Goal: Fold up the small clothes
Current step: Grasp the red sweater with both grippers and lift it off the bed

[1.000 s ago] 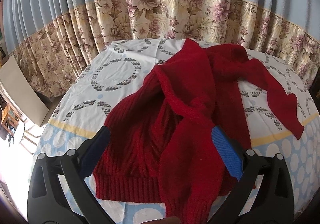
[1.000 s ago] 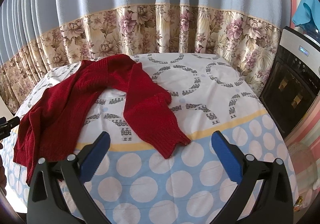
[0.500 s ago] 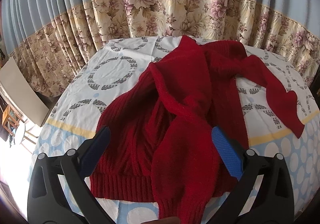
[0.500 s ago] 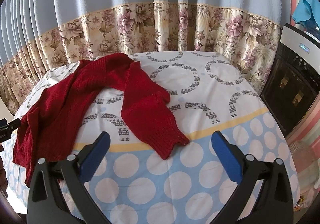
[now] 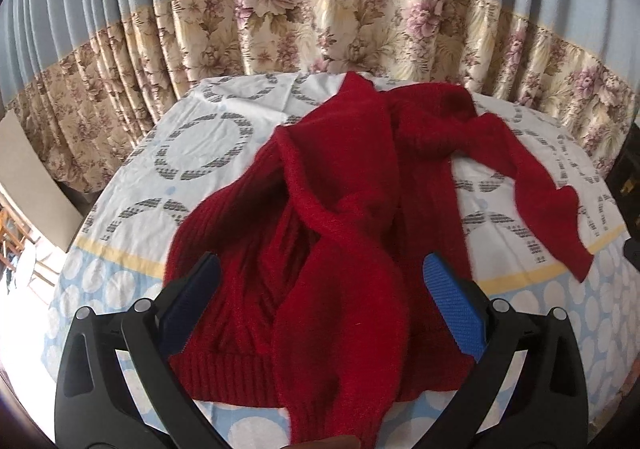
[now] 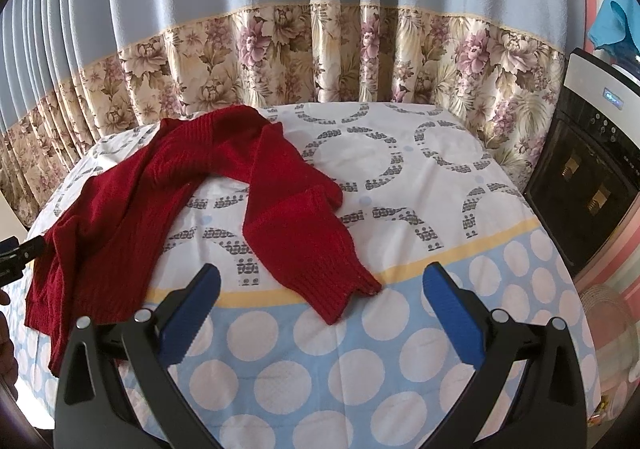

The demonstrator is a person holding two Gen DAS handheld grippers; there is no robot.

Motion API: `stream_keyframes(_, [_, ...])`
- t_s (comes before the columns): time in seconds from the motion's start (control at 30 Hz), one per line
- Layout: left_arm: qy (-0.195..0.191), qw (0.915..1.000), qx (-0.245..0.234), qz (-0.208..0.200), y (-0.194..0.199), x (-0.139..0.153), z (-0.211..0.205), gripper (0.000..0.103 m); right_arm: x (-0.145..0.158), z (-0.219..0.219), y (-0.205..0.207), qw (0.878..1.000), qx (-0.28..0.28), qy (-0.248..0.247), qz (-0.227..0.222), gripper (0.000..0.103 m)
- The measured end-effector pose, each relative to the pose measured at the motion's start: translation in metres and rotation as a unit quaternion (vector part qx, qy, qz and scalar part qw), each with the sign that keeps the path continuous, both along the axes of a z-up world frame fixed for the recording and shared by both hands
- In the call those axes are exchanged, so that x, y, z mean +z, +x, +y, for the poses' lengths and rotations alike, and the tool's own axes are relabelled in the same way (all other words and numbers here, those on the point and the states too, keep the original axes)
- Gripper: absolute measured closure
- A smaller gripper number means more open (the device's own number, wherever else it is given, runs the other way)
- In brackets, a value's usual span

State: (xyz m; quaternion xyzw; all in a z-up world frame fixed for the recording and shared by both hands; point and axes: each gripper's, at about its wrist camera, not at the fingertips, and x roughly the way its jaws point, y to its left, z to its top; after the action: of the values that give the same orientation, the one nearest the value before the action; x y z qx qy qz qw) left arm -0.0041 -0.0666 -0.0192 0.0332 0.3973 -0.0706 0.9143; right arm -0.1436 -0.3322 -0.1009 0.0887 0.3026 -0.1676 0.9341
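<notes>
We see a red knitted sweater (image 5: 352,233) lying crumpled on the table (image 6: 400,361). In the left view it fills the lower centre, its ribbed hem between the widely spread fingers of the left gripper (image 5: 320,301), which holds nothing. In the right view, 1 sleeve (image 6: 304,237) ends at centre, its ribbed cuff just above the right gripper (image 6: 320,301), also spread and empty. The cloth is cotton-like, with dots and rings.

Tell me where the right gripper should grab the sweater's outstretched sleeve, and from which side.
Probably grip the ribbed cuff of the red sweater, coming straight in from the near table edge. The sleeve lies flat with its cuff end pointing towards the open right gripper, nothing lies on it, and the ribbing gives a firmer edge to pinch.
</notes>
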Motion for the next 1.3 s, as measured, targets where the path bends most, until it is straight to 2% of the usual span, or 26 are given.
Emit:
stream_keyframes(0.13, [-0.008, 0.9999, -0.006, -0.001, 0.005, -0.005, -0.008, 0.003, 0.0, 0.001, 0.004, 1.0, 0.003, 0.0, 0.0, 0.002])
stream_keyframes(0.23, [-0.008, 0.9999, -0.003, 0.015, 0.015, -0.016, -0.011, 0.003, 0.0, 0.002, 0.007, 1.0, 0.006, -0.001, -0.001, 0.002])
stream_keyframes(0.5, [0.012, 0.9995, -0.003, 0.03, 0.033, -0.033, -0.021, 0.004, 0.0, 0.002, 0.009, 1.0, 0.006, 0.0, -0.002, 0.002])
stream_keyframes(0.6, [0.021, 0.9989, -0.008, 0.04, 0.039, -0.04, -0.026, 0.02, -0.001, 0.001, 0.012, 1.0, 0.006, 0.002, 0.001, 0.002])
stream_keyframes(0.63, [0.019, 0.9987, -0.009, 0.047, 0.042, -0.042, -0.026, 0.029, -0.002, 0.002, 0.014, 1.0, 0.006, 0.002, 0.002, 0.002])
stream_keyframes(0.67, [0.019, 0.9984, -0.009, 0.052, 0.045, -0.045, -0.026, 0.044, -0.003, 0.002, 0.015, 1.0, 0.007, 0.002, 0.004, 0.002])
stream_keyframes(0.7, [0.019, 0.9982, -0.012, 0.056, 0.048, -0.049, -0.026, 0.051, -0.004, 0.002, 0.018, 1.0, 0.008, 0.002, 0.005, 0.002])
stream_keyframes(0.77, [0.014, 0.9976, -0.014, 0.067, 0.053, -0.054, -0.024, 0.084, -0.005, 0.003, 0.024, 1.0, 0.012, 0.0, 0.007, 0.002])
stream_keyframes(0.9, [-0.002, 0.9983, -0.012, 0.057, 0.061, -0.049, -0.011, 0.087, -0.011, -0.003, 0.042, 1.0, 0.013, -0.003, 0.013, 0.002])
stream_keyframes(1.0, [-0.001, 0.9994, 0.002, 0.035, 0.07, -0.037, 0.006, 0.089, -0.013, -0.01, 0.061, 1.0, 0.014, -0.012, 0.018, 0.002])
stream_keyframes(1.3, [0.013, 0.9972, 0.074, -0.005, 0.118, -0.012, 0.078, 0.09, -0.027, -0.028, 0.142, 0.998, 0.036, -0.007, 0.043, 0.002])
